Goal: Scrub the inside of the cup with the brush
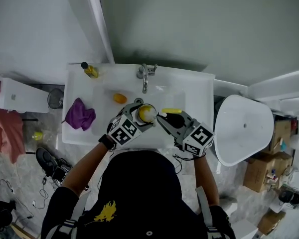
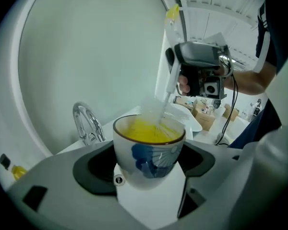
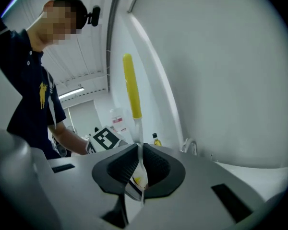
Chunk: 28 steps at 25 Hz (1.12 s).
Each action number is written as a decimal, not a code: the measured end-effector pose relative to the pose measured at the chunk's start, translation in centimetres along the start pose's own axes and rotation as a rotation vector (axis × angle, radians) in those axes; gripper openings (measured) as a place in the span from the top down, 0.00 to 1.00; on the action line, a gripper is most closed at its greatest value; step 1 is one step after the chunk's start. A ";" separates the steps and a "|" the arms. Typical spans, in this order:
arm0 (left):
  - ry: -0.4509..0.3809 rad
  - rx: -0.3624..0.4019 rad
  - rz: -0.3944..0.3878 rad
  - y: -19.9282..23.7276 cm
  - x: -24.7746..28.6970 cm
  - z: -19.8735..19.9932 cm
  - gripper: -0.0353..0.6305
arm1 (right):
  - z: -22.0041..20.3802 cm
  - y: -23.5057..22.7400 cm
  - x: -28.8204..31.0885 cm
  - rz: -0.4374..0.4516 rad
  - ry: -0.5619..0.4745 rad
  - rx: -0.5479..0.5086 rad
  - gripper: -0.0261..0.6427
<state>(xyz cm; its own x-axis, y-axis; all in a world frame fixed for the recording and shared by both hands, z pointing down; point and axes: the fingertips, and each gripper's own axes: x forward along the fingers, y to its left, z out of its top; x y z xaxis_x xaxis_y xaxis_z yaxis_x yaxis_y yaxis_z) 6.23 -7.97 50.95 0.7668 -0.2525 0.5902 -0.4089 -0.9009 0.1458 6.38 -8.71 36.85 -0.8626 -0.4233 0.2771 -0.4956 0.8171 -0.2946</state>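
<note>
Cup between left tool jaws, brush inside

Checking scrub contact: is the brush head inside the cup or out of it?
Inside: in the left gripper view the brush dips below the rim of the cup.

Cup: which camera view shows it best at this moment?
The left gripper view: the cup fills the middle, side-on, its blue pattern, yellow inside and the brush bristles in its mouth all plain. The head view shows only its small yellow opening from above. The right gripper view shows the brush handle but no clear cup.
</note>
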 end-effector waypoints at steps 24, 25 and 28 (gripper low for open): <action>-0.017 0.111 -0.034 -1.5 0.7 1.2 0.34 | 1.1 0.6 1.7 -0.098 0.027 -0.102 0.86; -0.022 0.120 -0.043 -2.0 0.9 1.4 0.34 | 1.3 -0.2 1.9 -0.125 0.028 -0.108 0.88; -0.055 0.105 -0.058 -2.9 0.9 2.1 0.35 | 2.0 -2.6 1.6 -0.189 -0.010 -0.064 0.88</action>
<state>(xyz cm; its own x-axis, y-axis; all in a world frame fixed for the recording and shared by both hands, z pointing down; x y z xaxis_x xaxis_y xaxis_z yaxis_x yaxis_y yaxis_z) 9.11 -6.35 49.35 0.8145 -0.2155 0.5386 -0.3116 -0.9457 0.0927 6.11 -12.31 36.21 -0.7559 -0.5750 0.3132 -0.6416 0.7458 -0.1793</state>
